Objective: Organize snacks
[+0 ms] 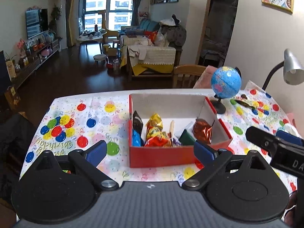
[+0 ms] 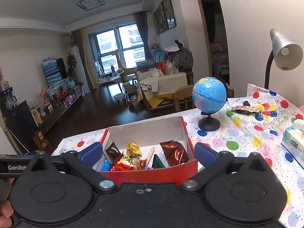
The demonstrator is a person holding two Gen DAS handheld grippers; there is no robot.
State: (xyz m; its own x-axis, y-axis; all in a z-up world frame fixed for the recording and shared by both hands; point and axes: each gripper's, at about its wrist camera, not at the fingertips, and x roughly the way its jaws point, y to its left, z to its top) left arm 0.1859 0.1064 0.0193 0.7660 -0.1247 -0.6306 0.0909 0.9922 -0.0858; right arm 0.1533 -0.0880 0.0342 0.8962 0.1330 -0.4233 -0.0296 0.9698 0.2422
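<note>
While both claws hang above the near edge of the red box (image 1: pixel 161 155), work as follows:
Left gripper (image 1: pixel 150 150): jaws spread wide, holding nothing;
Right gripper (image 2: pixel 147 152): jaws wide, empty;
Boxed snacks (image 2: pixel 133 161): piled inside box;
Stray packet (image 2: pixel 245 109): right of the globe (image 2: pixel 209 95); likely next pick; skirt the stand, pinch mid-wrapper.
</note>
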